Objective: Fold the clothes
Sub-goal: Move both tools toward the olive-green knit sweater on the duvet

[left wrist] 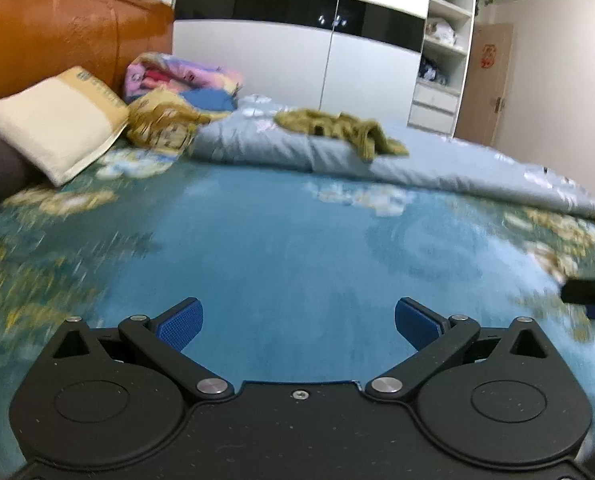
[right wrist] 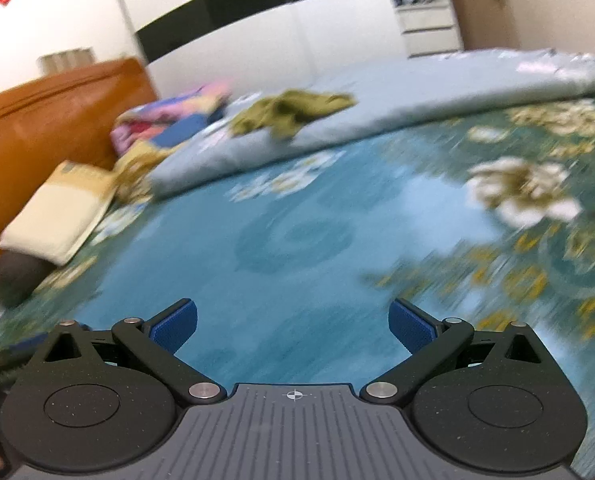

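An olive-green garment [left wrist: 345,130] lies crumpled on the grey-blue folded quilt [left wrist: 437,164] at the far side of the bed; it also shows in the right wrist view [right wrist: 289,114]. My left gripper [left wrist: 298,324] is open and empty, low over the blue flowered bedsheet [left wrist: 281,248], well short of the garment. My right gripper [right wrist: 292,325] is open and empty too, over the same sheet [right wrist: 281,248]. Part of the right gripper shows at the right edge of the left wrist view [left wrist: 593,292]. Both views are motion-blurred.
A cream pillow [left wrist: 53,122] and a pile of colourful bedding [left wrist: 177,84] lie by the orange headboard [left wrist: 57,28]. A white wardrobe [left wrist: 297,40] with open shelves [left wrist: 445,40] stands behind the bed. A door [left wrist: 485,80] is at the right.
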`<state>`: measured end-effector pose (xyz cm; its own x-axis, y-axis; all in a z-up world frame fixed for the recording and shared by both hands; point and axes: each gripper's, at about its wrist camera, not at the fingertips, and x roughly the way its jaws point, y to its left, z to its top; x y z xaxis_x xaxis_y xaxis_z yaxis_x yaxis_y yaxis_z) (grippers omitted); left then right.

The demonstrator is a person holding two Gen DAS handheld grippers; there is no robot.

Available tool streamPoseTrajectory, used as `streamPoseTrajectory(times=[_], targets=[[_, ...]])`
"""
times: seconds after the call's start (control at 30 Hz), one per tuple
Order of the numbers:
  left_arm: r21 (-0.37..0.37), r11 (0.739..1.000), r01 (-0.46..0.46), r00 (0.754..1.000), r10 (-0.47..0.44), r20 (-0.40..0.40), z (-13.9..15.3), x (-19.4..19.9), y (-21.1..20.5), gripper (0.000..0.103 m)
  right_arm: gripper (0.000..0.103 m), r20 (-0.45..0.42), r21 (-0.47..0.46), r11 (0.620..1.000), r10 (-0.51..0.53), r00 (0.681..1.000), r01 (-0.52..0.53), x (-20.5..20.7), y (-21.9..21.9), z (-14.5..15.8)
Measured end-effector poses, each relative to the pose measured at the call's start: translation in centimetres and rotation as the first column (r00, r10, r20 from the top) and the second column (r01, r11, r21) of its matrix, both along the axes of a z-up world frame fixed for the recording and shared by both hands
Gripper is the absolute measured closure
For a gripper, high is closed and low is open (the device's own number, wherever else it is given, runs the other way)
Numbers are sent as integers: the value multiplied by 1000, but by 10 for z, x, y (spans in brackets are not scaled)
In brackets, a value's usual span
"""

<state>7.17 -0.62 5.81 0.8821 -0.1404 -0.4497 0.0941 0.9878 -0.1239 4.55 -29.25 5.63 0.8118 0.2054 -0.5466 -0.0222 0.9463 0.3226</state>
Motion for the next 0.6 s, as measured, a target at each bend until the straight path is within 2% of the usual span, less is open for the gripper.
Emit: streamPoseTrajectory(times=[0.1,0.17,0.27,0.4,0.47,0.6], targets=[[-61,998,33,999,-34,-5,13,53,-4,2,0,-14,37,998,-56,998,57,17,-27,-5],[-54,998,41,999,-42,-12,22,89,-20,2,0,-49,50,995,-87,995,89,32,-45,-11],[45,999,19,999,-20,26,33,152,-49,1,0,-52,8,992,-128,990,128,43,-69,-16],[162,985,54,997,-63,54,36,240,-98,1,0,-28,-38,989,-147,989,146,51,-88,-25],[168,984,55,996,-65,54,34,282,-116,1,0,-31,-42,989,-144,989,143,56,-94,-30],[139,990,1,999,-8,53,24,352,-145,1,0,-25,-81,987,-144,989,142,64,-99,-41]])
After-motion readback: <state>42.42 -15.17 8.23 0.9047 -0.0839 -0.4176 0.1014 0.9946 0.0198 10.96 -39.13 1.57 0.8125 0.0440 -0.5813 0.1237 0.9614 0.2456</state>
